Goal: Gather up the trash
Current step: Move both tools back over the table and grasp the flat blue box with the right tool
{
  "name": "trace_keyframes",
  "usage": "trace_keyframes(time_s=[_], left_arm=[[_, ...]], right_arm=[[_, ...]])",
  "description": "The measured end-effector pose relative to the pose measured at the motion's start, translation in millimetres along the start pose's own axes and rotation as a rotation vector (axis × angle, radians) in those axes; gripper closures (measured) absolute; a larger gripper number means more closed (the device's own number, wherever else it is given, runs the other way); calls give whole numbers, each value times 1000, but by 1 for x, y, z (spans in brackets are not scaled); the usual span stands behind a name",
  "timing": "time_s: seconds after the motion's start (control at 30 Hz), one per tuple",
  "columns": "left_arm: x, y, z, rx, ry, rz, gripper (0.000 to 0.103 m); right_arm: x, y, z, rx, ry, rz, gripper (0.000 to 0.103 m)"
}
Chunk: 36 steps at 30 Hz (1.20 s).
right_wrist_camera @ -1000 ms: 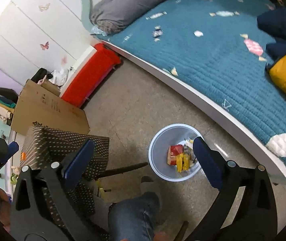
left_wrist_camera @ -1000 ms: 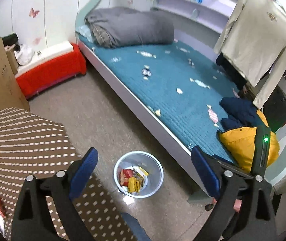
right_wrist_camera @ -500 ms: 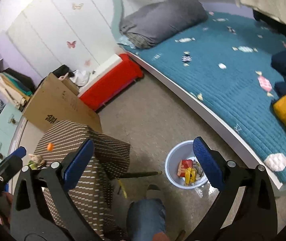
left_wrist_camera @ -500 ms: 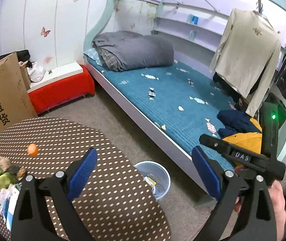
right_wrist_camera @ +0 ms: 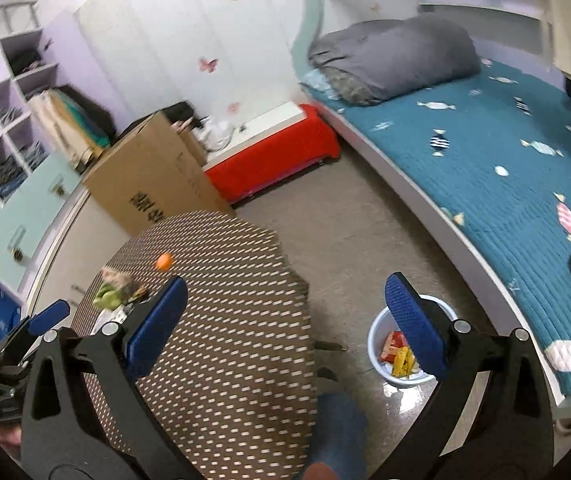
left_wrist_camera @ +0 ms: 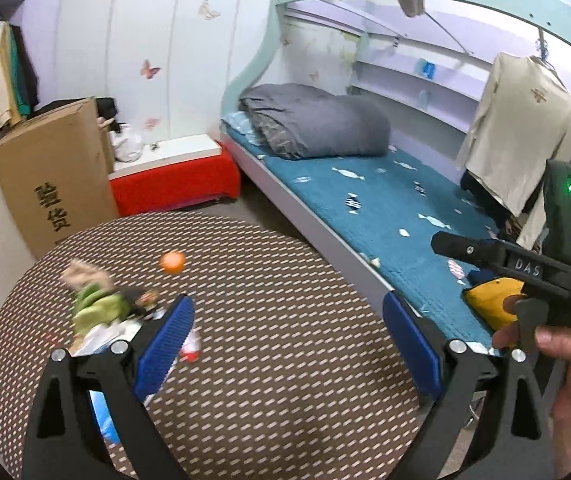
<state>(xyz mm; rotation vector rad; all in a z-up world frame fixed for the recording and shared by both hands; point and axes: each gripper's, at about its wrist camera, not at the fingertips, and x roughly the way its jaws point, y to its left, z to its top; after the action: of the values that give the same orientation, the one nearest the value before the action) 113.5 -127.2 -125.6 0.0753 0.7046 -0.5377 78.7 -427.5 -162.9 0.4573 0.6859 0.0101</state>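
Bright, even indoor light; fisheye-bent edges, motion blur throughout.

Left tongs (left_wrist_camera: 287, 344), right tongs (right_wrist_camera: 285, 320): black frames, blue ribbed pads, silver screws; "DAS" marking, green LED.

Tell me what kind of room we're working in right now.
Most likely a child's bedroom: a bunk bed with a folded grey duvet, butterfly stickers on the wall, and open clothes shelves.
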Motion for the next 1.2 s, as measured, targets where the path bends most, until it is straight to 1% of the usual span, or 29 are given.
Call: trace_keyframes(time_s=[0.13,0.2,0.27,0.4,0.57,0.67,0.7,0.73,0.77,0.8,0.83,0.9,0.93,0.97,1.03,1.07,1.1,1.13,1.2], left_arm=[[-16,34,-19,-43,-4,59,10],[-22,55,-30,-81,2,94,10],[-28,79,-45,-127,13,137,10],[-37,124,-73,-207,48,218,10],[-48,167,-99,-277,74,281,10],[-50,181,-108,-306,87,301,10],[-51,184,-111,-313,90,304,10],[-51,188,-114,-320,93,306,10],[-51,190,-116,-323,96,307,10],[-50,193,-118,-327,98,307,10],[-49,195,-118,-331,100,305,10],[-48,196,-121,-336,103,304,10],[-48,198,-121,-337,104,303,10],[-46,198,-121,-338,106,302,10],[-44,199,-121,-340,109,299,10],[-43,200,-121,-342,113,298,10],[-41,200,-122,-344,115,297,10],[-40,201,-122,-347,119,296,10],[-38,202,-123,-348,121,297,10]], right_arm=[[17,45,-11,-107,54,48,6],[30,76,-18,-182,93,87,6],[41,98,-25,-239,125,121,6],[73,167,-47,-403,220,207,6],[107,228,-65,-549,301,283,6],[126,258,-72,-640,335,299,6],[134,271,-76,-679,356,309,8],[137,276,-79,-699,369,314,15],[142,283,-82,-723,384,318,18],[149,291,-86,-755,407,314,25],[157,297,-90,-785,432,301,29],[167,305,-97,-832,473,281,40],[171,308,-100,-853,487,275,43],[174,312,-102,-876,490,271,46],[181,318,-107,-929,514,252,57],[182,320,-110,-960,513,240,59],[182,324,-113,-994,518,237,64],[183,327,-115,-1013,526,244,72],[182,330,-118,-1042,548,263,75]])
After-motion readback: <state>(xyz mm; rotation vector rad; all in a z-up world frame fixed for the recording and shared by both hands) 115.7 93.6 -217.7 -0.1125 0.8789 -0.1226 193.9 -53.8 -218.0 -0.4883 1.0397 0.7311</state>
